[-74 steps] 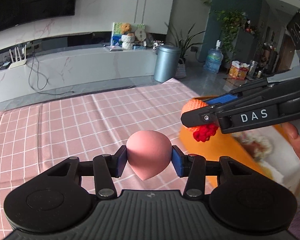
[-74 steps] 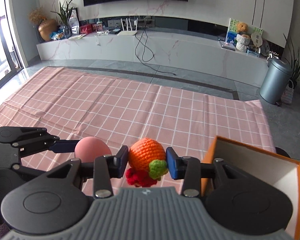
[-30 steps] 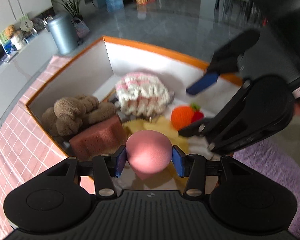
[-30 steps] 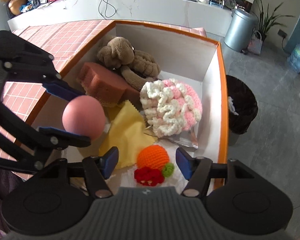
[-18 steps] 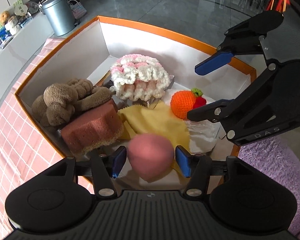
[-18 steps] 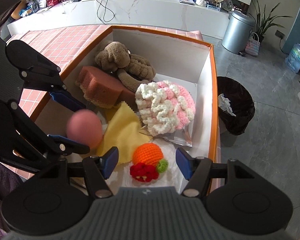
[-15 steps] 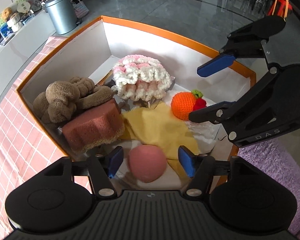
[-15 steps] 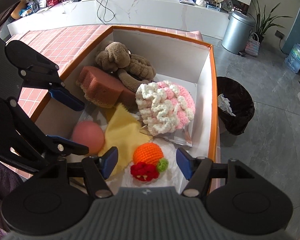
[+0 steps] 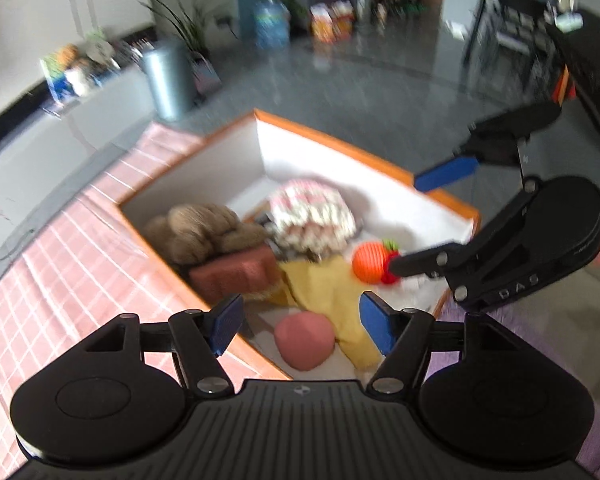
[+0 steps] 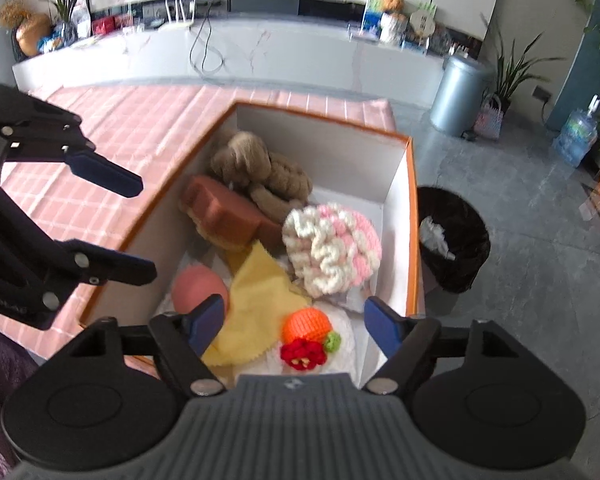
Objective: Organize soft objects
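Note:
An orange-rimmed white box (image 9: 340,140) (image 10: 410,208) holds soft things. The pink sponge ball (image 9: 305,341) (image 10: 198,287) lies at its near corner. The orange crochet fruit (image 9: 370,262) (image 10: 306,326) lies on white paper beside a yellow cloth (image 9: 332,292) (image 10: 256,304). A brown plush (image 10: 256,172), a brown sponge block (image 10: 224,210) and a pink-white crochet piece (image 10: 332,252) fill the far part. My left gripper (image 9: 302,324) is open and empty above the ball. My right gripper (image 10: 294,324) is open and empty above the fruit.
The box stands at the edge of a table with a pink checked cloth (image 9: 60,264) (image 10: 132,128). A black waste bin (image 10: 454,236) stands on the grey floor to the right of the box. A silver bin (image 10: 460,92) stands further back.
Both grippers let go of their objects into the box and have since lifted and pulled back. The pink ball and the crochet fruit stay where they fell.

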`<state>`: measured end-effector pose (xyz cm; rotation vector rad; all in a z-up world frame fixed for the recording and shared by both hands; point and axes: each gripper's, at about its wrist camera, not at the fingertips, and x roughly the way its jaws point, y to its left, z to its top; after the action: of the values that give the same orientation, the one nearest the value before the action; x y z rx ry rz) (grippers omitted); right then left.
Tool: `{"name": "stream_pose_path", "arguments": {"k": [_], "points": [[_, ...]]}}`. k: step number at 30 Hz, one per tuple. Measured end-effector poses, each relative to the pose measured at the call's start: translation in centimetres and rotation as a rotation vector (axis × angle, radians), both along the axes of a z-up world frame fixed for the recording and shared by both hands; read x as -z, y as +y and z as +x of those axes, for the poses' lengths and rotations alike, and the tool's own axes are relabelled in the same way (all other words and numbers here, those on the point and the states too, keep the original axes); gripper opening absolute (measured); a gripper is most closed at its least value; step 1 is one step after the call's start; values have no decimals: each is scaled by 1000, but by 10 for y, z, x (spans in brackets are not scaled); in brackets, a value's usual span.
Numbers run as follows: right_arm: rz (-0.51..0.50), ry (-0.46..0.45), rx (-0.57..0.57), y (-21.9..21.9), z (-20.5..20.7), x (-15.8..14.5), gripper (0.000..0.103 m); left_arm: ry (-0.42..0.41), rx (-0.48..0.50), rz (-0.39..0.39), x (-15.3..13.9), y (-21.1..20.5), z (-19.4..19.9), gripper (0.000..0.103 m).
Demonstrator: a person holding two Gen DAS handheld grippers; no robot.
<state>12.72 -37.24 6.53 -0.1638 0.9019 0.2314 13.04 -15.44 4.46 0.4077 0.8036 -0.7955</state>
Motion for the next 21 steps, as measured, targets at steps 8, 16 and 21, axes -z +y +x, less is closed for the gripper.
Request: {"name": "stream_pose_path", "arguments": {"k": [8,16,21], "points": [[26,-191,49,26,-30,-28,85,-274,-152,-181,-23,47,-47,78],[15,-416,108,67,-73,-31,92,-384,-363,-312,-27,86,-72,86],[26,-525,190,85,-99,-21,98,-461,-470,-300,-14,98,-86,89]]}}
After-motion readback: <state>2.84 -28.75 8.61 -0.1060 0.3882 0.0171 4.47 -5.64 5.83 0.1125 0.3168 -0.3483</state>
